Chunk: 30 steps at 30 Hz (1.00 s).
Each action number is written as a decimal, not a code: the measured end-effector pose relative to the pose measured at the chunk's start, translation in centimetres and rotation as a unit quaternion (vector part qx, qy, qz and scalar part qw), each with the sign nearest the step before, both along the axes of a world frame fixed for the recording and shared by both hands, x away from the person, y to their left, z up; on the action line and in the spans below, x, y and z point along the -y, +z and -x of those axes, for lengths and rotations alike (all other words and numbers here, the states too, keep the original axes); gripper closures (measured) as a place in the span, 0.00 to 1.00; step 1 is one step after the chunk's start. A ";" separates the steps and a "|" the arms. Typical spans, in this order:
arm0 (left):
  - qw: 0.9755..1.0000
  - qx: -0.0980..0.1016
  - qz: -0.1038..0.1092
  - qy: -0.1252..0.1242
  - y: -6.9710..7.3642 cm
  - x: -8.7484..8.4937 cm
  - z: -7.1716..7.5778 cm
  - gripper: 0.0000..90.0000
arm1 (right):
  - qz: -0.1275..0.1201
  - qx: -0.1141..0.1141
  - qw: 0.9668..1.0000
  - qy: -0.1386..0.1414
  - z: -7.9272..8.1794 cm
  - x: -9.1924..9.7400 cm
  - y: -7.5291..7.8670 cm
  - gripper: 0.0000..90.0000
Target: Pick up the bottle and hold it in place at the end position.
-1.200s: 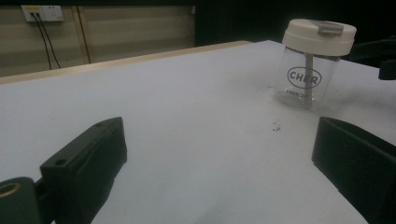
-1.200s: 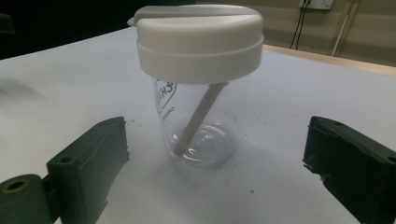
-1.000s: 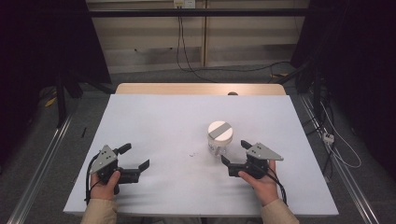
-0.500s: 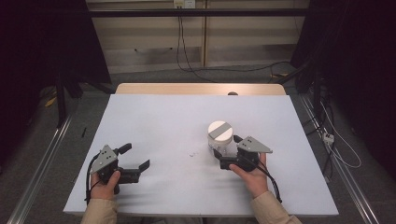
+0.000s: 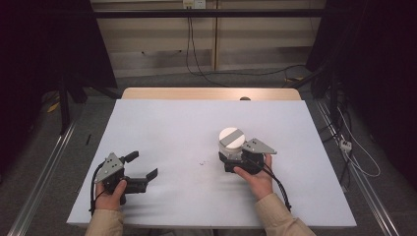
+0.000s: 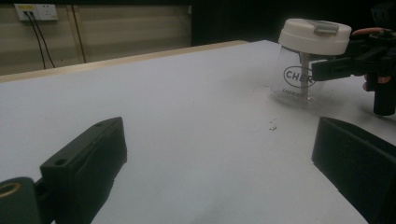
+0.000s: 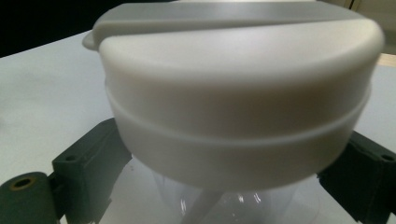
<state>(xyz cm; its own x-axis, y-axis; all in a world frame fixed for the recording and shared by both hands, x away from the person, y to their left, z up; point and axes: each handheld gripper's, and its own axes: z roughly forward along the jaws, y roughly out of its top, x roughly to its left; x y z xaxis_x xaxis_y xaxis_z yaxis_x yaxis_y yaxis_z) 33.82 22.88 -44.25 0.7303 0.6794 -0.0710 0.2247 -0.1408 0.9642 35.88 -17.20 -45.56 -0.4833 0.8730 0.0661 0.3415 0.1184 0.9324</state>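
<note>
A clear plastic cup [image 5: 231, 140] with a white lid and black lettering stands upright right of the table's middle. My right gripper [image 5: 231, 153] is open. Its jaws reach round the cup's clear body just under the lid, one on each side. In the right gripper view the lid [image 7: 238, 93] looms close between the two black fingers [image 7: 88, 172]. My left gripper [image 5: 142, 165] rests open near the front left of the table with nothing between its jaws. From the left gripper view [image 6: 219, 158] the cup [image 6: 303, 70] shows far right with the right gripper [image 6: 345, 65] against it.
The table [image 5: 172, 128] has a white top, with a wooden strip [image 5: 211, 93] along its far edge. A few dark specks [image 5: 201, 162] lie left of the cup. Cables [image 5: 354, 152] and metal rails run along the floor on both sides.
My right gripper has moved forward and left from open table to the cup, and its jaws now straddle it. The left gripper has stayed put.
</note>
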 end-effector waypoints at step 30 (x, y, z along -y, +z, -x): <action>1.000 -0.004 0.005 -0.001 -0.1 0.0 -0.1 0.03 | 0.006 0.006 1.000 -0.014 -1.3 -0.8 0.0 0.20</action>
